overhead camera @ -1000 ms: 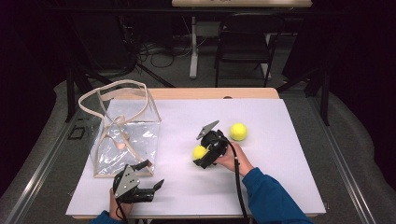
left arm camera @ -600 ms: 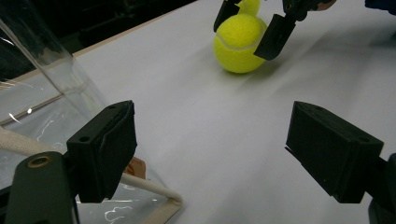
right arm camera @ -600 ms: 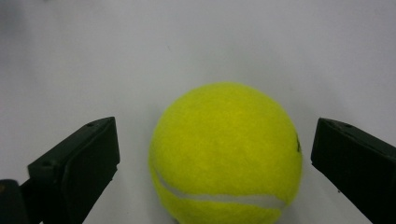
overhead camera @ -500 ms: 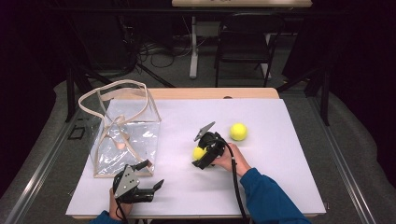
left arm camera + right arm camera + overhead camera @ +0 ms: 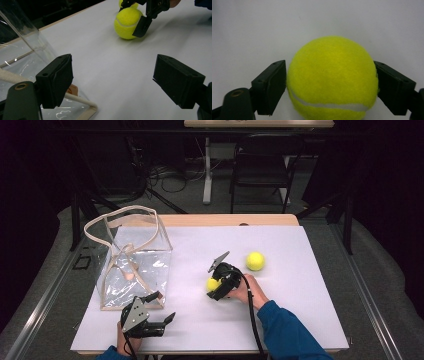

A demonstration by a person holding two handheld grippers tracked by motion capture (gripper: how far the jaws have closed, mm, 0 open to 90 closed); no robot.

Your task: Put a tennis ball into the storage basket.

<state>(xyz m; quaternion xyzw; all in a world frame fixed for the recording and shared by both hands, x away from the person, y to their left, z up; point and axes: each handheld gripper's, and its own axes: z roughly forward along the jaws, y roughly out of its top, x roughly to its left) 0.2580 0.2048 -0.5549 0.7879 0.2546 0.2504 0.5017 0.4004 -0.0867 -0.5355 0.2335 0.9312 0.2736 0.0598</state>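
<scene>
a: item one, high view. we list a white table (image 5: 300, 320), a clear bag (image 5: 135, 270) with cream straps at its left, and two tennis balls. the near ball (image 5: 213, 283) sits mid-table under the right gripper (image 5: 216, 287); the far ball (image 5: 255, 261) lies free, just beyond and to the right.

b: and the left gripper (image 5: 162, 312)?

a: parked at the near edge, just in front of the bag's corner, holding nothing.

b: item two, left gripper view. we note its own jaws standing wide apart with bare table between them. farther off, the near ball (image 5: 128, 23) rests on the table with the right gripper (image 5: 132, 18) around it. the bag's wall (image 5: 30, 50) is cut off at the left edge.

a: item three, right gripper view. the near ball (image 5: 332, 80) sits between the jaws, which have just been closing; both pads meet its felt at the sides, so we enter it as gripped.

b: step in hand?

a: we judge it the pick-up of the near ball, grip just made, ball not yet lifted. next move calls for a firm hold, a clean lift, and a carry left, likely towards the bag.

b: hard to make out?

a: the bag's mouth is hard to read through its clear walls, and a small pale thing inside it we can't identify.
</scene>
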